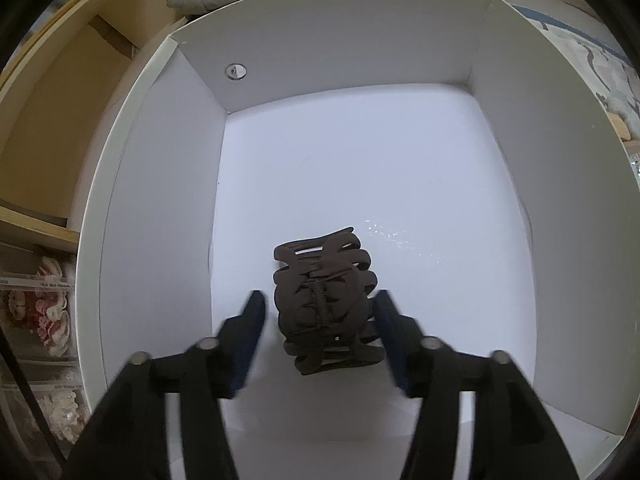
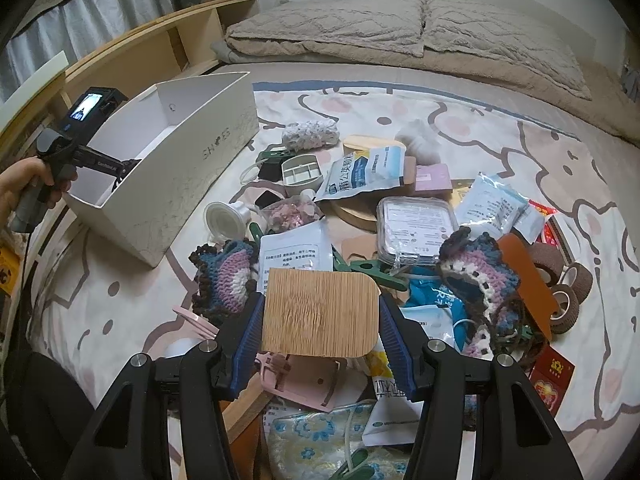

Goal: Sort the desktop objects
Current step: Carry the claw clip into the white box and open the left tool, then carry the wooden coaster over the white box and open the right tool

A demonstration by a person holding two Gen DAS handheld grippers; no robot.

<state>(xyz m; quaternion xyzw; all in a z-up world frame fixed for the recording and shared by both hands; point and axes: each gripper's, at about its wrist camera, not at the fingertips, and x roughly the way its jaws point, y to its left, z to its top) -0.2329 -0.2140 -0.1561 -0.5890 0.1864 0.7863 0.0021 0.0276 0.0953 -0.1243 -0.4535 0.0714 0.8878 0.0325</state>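
Left gripper (image 1: 320, 320) spread, hair claw (image 1: 326, 304) dropped alone in white box (image 1: 160, 200); right gripper (image 2: 320, 316) pinching bamboo lid (image 2: 320, 314), pile (image 2: 400, 220) mostly unsorted.

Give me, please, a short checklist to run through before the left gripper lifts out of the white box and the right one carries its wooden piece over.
1. Dark brown plastic hair claw clip lies on the white cardboard box floor: ok.
2. Left gripper jaws clear of the clip: ok, gaps show on both sides.
3. Room left in the box: ok, only the clip is visible inside.
4. Right gripper clamped on the flat rounded bamboo lid: ok.
5. Lid free of the clutter below: cannot tell.
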